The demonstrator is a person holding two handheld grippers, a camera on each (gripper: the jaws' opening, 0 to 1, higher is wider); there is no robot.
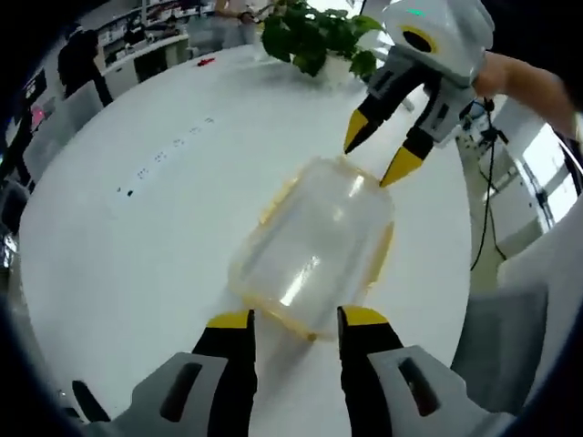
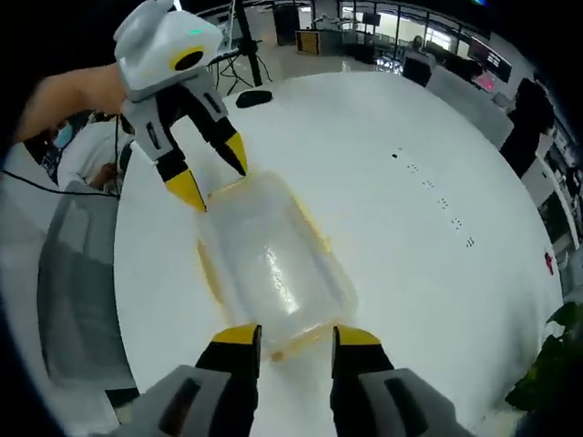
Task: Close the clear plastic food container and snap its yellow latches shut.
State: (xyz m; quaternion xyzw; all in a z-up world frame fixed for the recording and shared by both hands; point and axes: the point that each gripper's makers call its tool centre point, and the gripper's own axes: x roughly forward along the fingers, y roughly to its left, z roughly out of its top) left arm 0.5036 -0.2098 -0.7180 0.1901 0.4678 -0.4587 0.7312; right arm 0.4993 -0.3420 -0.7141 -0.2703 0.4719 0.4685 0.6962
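Note:
The clear plastic food container (image 1: 314,241) lies on the white round table (image 1: 155,246) with its clear lid on top and yellow latches along its edges. In the left gripper view my left gripper (image 1: 298,319) is open at the container's near end, one yellow tip on each side of its corner. My right gripper (image 1: 378,153) hangs open over the far end, tips just at the rim. In the right gripper view the container (image 2: 273,264) runs away from my right gripper (image 2: 297,335), and my left gripper (image 2: 212,173) is open at the opposite end.
A potted green plant (image 1: 314,36) stands on the table's far side, also the plant (image 2: 556,364) at the edge. A dark flat object (image 2: 253,97) lies on the table. A grey chair (image 2: 73,291) stands by the table edge. A person's arm (image 1: 528,82) holds the right gripper.

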